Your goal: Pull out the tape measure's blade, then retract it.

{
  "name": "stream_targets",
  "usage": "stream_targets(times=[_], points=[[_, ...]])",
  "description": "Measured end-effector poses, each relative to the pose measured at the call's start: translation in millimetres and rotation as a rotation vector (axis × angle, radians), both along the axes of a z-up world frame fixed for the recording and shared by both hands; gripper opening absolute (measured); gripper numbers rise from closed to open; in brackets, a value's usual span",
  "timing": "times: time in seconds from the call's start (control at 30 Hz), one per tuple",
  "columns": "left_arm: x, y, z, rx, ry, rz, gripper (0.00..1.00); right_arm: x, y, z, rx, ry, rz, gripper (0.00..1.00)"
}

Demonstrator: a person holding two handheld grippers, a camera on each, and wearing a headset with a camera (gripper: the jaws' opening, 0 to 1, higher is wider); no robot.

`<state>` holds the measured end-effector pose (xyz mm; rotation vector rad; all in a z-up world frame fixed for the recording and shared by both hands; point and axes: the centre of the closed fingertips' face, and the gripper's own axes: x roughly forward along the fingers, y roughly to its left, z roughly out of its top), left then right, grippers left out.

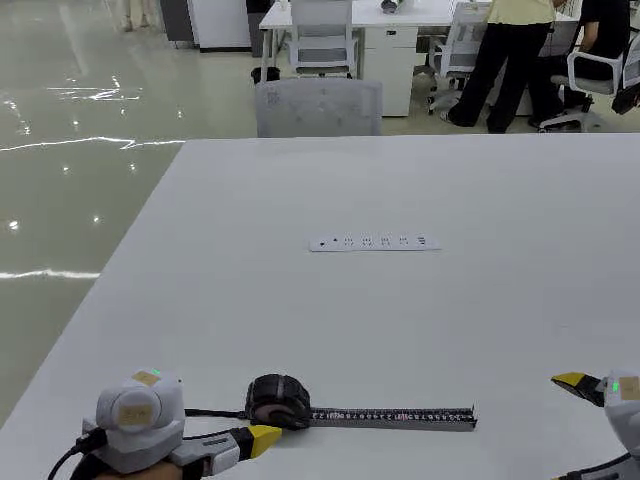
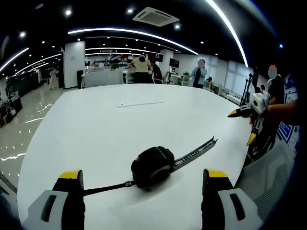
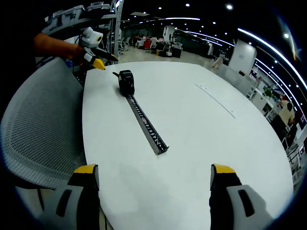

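A black tape measure [image 1: 278,400] lies on the white table near its front edge, with its blade [image 1: 392,417] pulled out flat to the right. My left gripper [image 2: 143,175] stands open just behind the case [image 2: 152,166], touching nothing; its yellow tip [image 1: 262,438] sits by the case in the head view. My right gripper [image 3: 154,169] is open too, a short way back from the blade's end hook [image 3: 162,149], with one yellow tip [image 1: 572,381] at the right. The case [image 3: 126,81] and the left gripper [image 3: 93,50] show far off in the right gripper view.
A white power strip [image 1: 373,242] lies mid-table. A grey chair [image 1: 318,107] stands at the far edge. A mesh chair back [image 3: 36,134] is beside the near edge. People stand by desks in the background [image 1: 515,55].
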<state>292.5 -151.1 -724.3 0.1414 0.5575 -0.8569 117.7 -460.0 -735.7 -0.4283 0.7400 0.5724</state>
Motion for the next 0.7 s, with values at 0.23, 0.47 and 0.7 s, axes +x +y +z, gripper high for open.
stream_targets(times=[0.23, 0.47, 0.7], points=[[-0.4, -12.0, -9.7, 0.033, -0.011, 0.045, 1.0, 24.0, 8.0, -6.8, -0.018, 0.037, 0.07, 0.96], [4.2, -22.4, -13.2, 0.004, -0.018, 0.129, 1.0, 43.7, 18.0, -17.1, -0.031, 0.104, 0.147, 0.92], [-1.8, -32.2, -18.4, 0.044, -0.065, 0.088, 1.0, 59.3, 25.6, -26.0, -0.056, 0.142, 0.222, 0.85]])
